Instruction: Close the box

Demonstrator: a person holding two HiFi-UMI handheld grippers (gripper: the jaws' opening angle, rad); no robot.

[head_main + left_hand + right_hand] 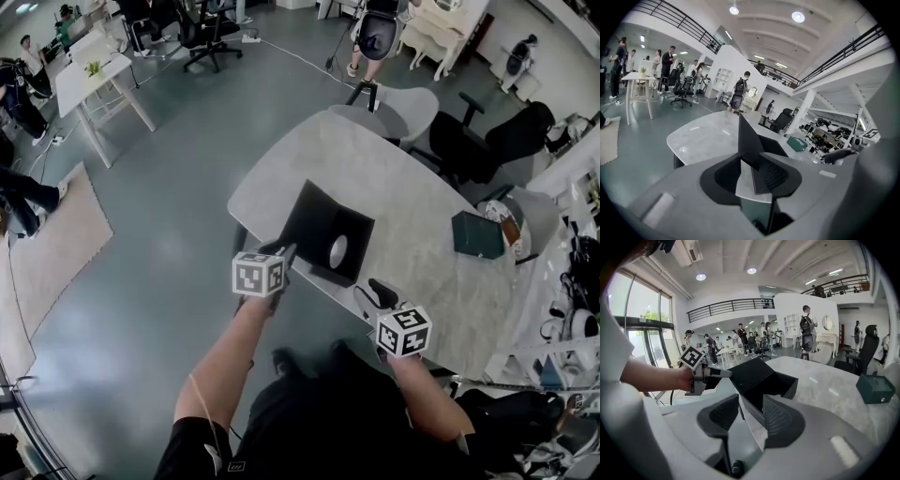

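The box (793, 385) sits on the table (422, 187), near the edge in front of you, and its lid (307, 217) stands up, so it is open. It looks like stiff black card, so I think it is light and will not bend much. But a light box may slide on this smooth top if you push too hard. The lid is a thin flat flap, and the best place to hold it is its free edge, far from the fold, so it swings down easily. Your left gripper (752, 164) is right there. Its jaws are partly spread with the lid edge standing between them, close to one pad, and I see no squeeze on it yet. Your right gripper (751, 401) has its jaws spread wide and holds nothing. It is just beside the near wall of the box, a good place to stop the box sliding. Inside the box lies a pale roll (337, 250); I can see nothing else in there. A small green box (478, 234) sits well apart, shut, so I cannot tell what is in it.
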